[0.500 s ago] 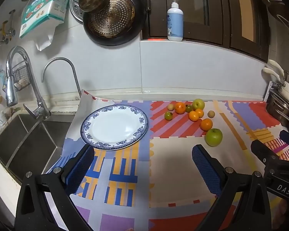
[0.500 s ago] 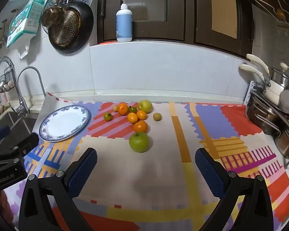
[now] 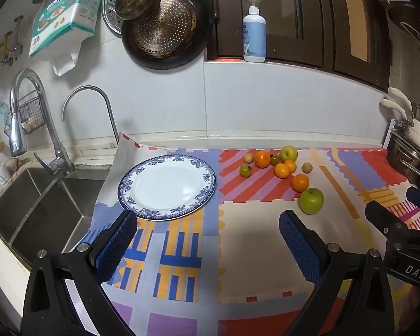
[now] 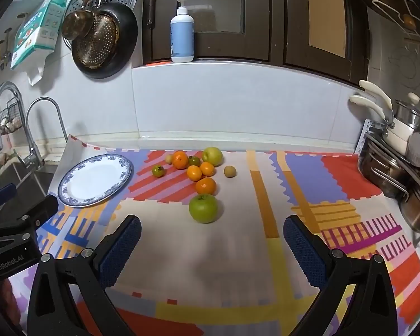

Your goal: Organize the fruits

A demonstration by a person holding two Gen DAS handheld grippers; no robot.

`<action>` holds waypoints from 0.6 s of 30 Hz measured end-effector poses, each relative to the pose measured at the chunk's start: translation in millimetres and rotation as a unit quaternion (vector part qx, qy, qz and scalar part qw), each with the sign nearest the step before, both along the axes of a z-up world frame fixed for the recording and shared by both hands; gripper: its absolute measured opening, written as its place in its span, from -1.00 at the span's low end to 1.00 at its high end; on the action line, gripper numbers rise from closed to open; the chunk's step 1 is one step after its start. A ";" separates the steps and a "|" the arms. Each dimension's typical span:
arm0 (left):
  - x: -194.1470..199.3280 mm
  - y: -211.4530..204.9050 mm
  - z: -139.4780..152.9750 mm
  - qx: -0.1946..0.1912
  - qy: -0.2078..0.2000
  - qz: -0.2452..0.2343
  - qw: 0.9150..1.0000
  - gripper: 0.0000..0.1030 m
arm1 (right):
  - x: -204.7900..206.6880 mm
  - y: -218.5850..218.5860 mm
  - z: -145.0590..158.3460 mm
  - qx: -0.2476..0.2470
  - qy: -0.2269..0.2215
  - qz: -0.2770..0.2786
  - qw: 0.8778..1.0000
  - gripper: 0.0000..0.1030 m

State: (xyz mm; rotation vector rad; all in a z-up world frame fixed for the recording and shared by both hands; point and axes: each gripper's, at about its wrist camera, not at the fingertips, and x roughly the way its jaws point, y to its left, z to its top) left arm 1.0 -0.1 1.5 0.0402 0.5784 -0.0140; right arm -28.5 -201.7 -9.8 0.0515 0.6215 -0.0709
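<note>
A blue-rimmed white plate lies bare on the patterned mat. To its right sits a cluster of fruit: a green apple nearest me, several oranges, a yellow-green apple, small green tomatoes and a small brown fruit. My left gripper hovers open in front of the plate, holding nothing. My right gripper is open just short of the green apple, nothing between its fingers.
A steel sink with two taps lies left of the mat. Stacked steel pots stand at the right edge. Pans hang on the tiled wall; a pump bottle stands on the ledge.
</note>
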 end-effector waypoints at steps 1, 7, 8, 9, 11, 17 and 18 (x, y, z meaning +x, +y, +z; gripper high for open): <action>-0.2 0.7 0.4 -0.002 0.000 -0.001 1.000 1.00 | 0.9 2.0 0.9 0.000 0.000 0.000 1.000 0.99; -1.3 1.9 -0.4 -0.003 -0.002 -0.002 1.000 1.00 | -1.1 3.2 1.9 0.000 -0.002 0.002 1.000 0.99; -1.4 1.7 -0.5 -0.003 -0.002 -0.002 1.000 1.00 | -0.8 3.4 1.9 0.000 -0.002 0.002 1.000 0.99; -1.2 1.8 -0.8 -0.003 -0.002 -0.002 1.000 1.00 | -0.9 3.4 1.9 0.000 -0.002 0.003 1.000 0.99; -1.3 2.4 -0.9 -0.003 -0.002 -0.002 1.000 1.00 | -1.2 3.2 1.7 0.001 -0.002 0.003 1.000 0.99; -1.2 3.6 -1.1 -0.005 -0.001 -0.003 1.000 1.00 | -1.2 4.1 1.9 -0.002 -0.004 0.004 1.000 0.99; -1.1 3.6 -1.2 -0.004 -0.002 -0.003 1.000 1.00 | -0.8 4.1 2.0 -0.002 -0.004 0.005 1.000 0.99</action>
